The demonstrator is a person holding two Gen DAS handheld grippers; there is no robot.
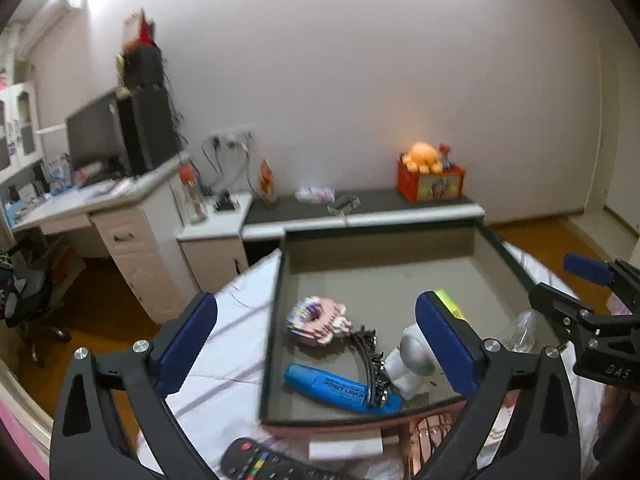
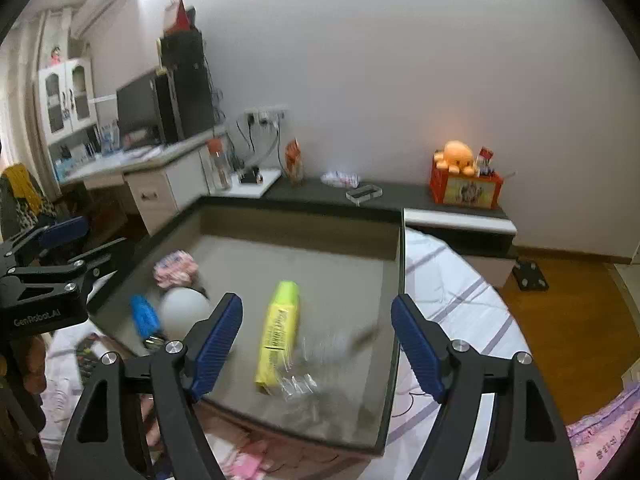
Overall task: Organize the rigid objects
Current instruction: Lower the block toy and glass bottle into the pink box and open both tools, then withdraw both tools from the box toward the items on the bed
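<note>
My left gripper point(image 1: 316, 344) and right gripper point(image 2: 316, 344) both hang released over the shallow grey tray point(image 1: 276, 300) holding the yellow highlighter point(image 2: 280, 332); I should centre my right before clenching.

White wall point(image 1: 340, 80) glowing under ceiling light; white desk point(image 1: 120, 216) sitting far left, wooden floor point(image 2: 568, 312) showing right.

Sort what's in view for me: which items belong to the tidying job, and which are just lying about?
Job items:
- grey tray
- blue highlighter
- yellow highlighter
- black hair clip
- white figurine
- pink patterned item
- clear plastic item
- remote control, still outside the tray

Lying about:
- orange plush on its red box
- monitor
- bottle
</note>
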